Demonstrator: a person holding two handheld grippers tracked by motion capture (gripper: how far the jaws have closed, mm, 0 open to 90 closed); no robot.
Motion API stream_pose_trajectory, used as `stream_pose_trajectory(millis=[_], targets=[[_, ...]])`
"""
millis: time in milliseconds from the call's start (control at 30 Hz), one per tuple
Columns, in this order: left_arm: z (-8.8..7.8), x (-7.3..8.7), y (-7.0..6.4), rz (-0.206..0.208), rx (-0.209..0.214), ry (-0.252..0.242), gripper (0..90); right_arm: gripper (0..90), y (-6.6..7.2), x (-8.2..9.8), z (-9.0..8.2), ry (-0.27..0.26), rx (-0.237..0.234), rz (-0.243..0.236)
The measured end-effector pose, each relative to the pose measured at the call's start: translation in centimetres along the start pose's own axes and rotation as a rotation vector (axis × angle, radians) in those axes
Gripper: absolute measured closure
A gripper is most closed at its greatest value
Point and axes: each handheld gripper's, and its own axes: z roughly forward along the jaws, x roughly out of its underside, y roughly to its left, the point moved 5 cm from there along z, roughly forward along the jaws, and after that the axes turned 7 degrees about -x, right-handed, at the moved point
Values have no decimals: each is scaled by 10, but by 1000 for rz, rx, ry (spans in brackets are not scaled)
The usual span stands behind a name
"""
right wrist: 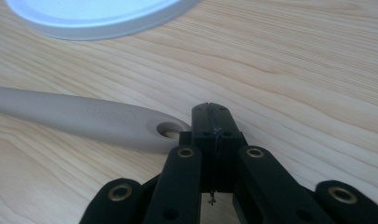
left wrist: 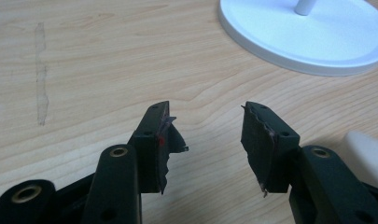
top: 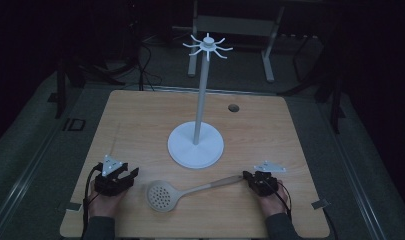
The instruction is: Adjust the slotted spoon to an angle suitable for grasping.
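The right gripper (right wrist: pixel 210 108) has its jaws pressed flat together with nothing between them, and the end of the slotted spoon's handle (right wrist: pixel 168 129), the part with the hanging hole, lies touching the left side of its fingertips. The slotted spoon (top: pixel 187 192) lies flat on the wooden table (top: pixel 140 115), its perforated bowl toward the left gripper (top: pixel 121 176), whose jaws stand wide apart and empty just beside that bowl.

To lift the spoon well, the right jaws probably need to open first, then straddle the handle a little in from the hole, so the hole stays free for a hook. Squeezing across the handle's narrow sides should keep it from twisting.

The white hanging stand (top: pixel 202 90) rises beyond both sets of fingers, its round base (right wrist: pixel 98 18) near the right fingertips. The base and pole are what a raised spoon could knock; the hooks sit high at the top.
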Motion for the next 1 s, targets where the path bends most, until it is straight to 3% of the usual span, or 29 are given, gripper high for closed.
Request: stream_pose_trajectory(millis=[233, 267, 400, 600, 867, 1000], targets=[[-4, -7, -5, 32, 16, -10, 526, 900, 22, -11, 19, -2, -49, -29], [-4, -7, -6, 36, 20, -9, 525, 900, 31, -13, 24, 3, -73, -61], [-4, -9, -9, 52, 36, -2, 525, 900, 37, -14, 26, 4, -68, -87], [-8, -13, -11, 73, 54, 0, 524, 890, 27, -20, 12, -55, -62, -89], [-9, -21, -15, 83, 66, -10, 524, 878, 3, -19, -10, -84, 25, -88], [-10, -26, -18, 92, 74, -17, 523, 878, -9, -17, -21, -103, 50, -61]])
